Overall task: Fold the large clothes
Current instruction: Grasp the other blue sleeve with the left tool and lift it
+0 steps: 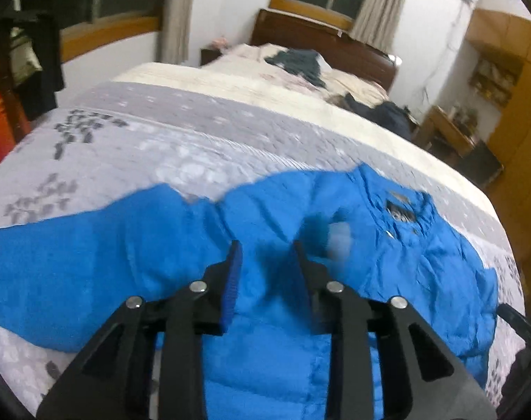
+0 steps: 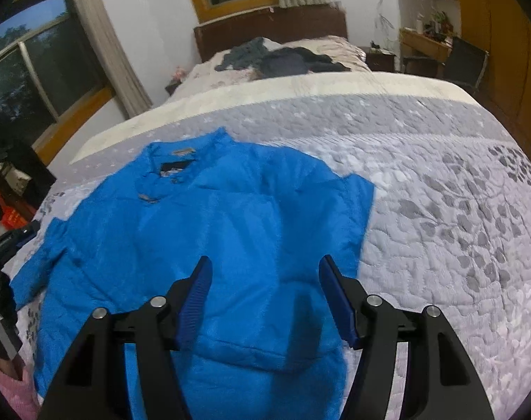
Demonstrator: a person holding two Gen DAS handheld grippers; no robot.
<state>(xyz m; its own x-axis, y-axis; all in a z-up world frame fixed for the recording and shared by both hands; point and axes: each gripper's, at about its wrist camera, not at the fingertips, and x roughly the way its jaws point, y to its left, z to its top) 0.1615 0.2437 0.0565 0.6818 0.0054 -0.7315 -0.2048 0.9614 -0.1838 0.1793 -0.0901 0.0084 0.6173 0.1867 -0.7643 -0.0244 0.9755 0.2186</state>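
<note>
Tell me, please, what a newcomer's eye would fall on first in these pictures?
The bright blue jacket stands out, spread on the grey patterned quilt at the near end of the bed. Both the left gripper and the right gripper hang open above it. Farther back, dark clothes lie heaped by the headboard.

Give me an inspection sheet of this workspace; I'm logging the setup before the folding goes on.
Surface: bed with a grey leaf-patterned quilt, cream band beyond it.
Job's things: blue jacket spread flat, collar toward the headboard, one sleeve folded in over the body.
Clutter: dark clothes heaped near the headboard.
Grippers: left gripper open above the jacket; right gripper open above it, holding nothing.
Cables: thin wires on the far wall, too small to trace.
Surroundings: windows with curtains, wooden headboard, cluttered desk, red item on the floor.
</note>
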